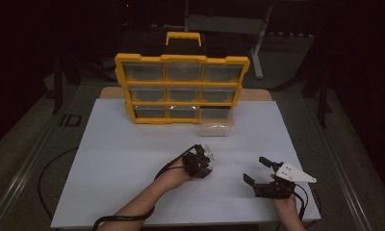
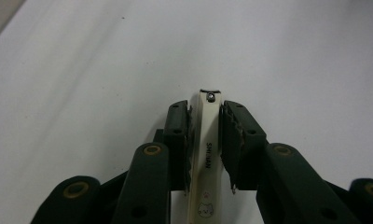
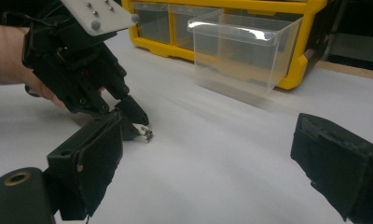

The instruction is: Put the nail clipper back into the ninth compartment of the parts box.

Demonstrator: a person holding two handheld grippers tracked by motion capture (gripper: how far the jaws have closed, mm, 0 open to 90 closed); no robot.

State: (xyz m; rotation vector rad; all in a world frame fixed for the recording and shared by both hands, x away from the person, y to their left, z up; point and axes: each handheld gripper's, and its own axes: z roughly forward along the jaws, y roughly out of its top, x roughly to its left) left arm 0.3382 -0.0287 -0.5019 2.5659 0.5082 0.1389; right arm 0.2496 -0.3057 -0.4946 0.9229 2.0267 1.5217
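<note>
A cream-white metal nail clipper is being pinched lengthwise by the left gripper, its tip near the white tabletop, well short of the clear plastic drawer bin, probably its destination. The right gripper is waiting beside it, jaws spread and empty.

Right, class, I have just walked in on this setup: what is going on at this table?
A person works at a white table with a gripper in each hand. The left gripper is shut on a cream nail clipper, held low over the table. The right gripper hangs open and holds nothing. A clear drawer bin stands on the table in front of the yellow organizer, by its bottom right slot. The clipper may be headed for that bin.
</note>
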